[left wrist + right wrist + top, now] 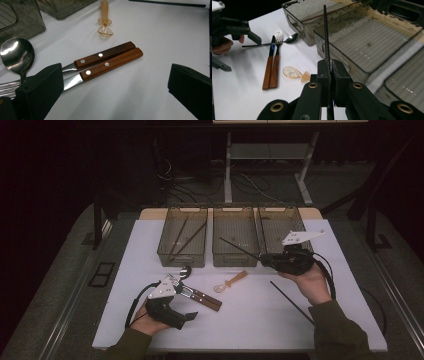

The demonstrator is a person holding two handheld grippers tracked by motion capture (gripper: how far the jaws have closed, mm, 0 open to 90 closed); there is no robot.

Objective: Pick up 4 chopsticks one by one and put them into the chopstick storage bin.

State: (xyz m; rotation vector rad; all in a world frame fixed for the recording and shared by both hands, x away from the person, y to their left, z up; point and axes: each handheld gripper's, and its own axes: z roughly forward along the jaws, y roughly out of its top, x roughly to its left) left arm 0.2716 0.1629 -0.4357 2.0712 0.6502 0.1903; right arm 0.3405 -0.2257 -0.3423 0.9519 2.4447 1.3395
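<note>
My right gripper (pixel 262 258) (pixel 330 65) is shut on a black chopstick (pixel 240 248) (pixel 326 32), held above the table; its tip reaches over the front of the middle bin (pixel 232 259). My left gripper (pixel 172 287) (pixel 115 75) rests low at the front left, jaws wide open with nothing gripped. Just ahead of it lie a knife and a fork with wooden handles (pixel 202 298) (pixel 107 60) side by side. A metal spoon (pixel 186 269) (pixel 17 53) lies across them. An amber plastic spoon (pixel 230 281) (pixel 105 27) lies mid-table.
Three smoky clear bins stand in a row at the back. The left bin (pixel 175 257) holds two chopsticks; the right bin (pixel 280 210) lies behind my right hand. A second black chopstick (pixel 292 302) lies on the white tabletop (pixel 250 325) at the front right.
</note>
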